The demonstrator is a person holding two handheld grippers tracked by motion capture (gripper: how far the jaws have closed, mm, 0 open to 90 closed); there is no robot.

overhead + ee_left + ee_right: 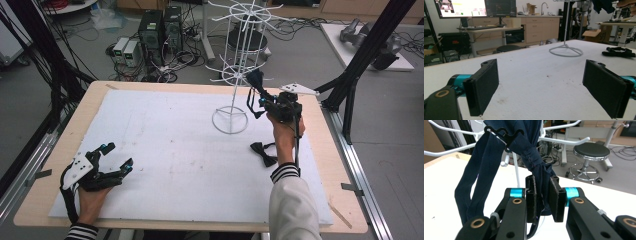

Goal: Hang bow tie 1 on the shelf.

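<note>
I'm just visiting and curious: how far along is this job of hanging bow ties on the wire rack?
Roughly halfway. In hand: the right gripper is shut on a navy bow tie, whose strap hook sits at an arm of the white rack. Left to do: a black bow tie lies on the table, and the left gripper rests open, holding nothing.

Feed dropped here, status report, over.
Right tool shut on navy bow tie at white rack. Left tool open, resting. Black bow tie on table.

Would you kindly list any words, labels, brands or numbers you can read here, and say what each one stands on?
No text reads clearly.
Monitor: on-screen text too small and blurred.
Cardboard box: dark printing, unreadable.
Navy bow tie, right gripper, left gripper: no lettering seen.
</note>
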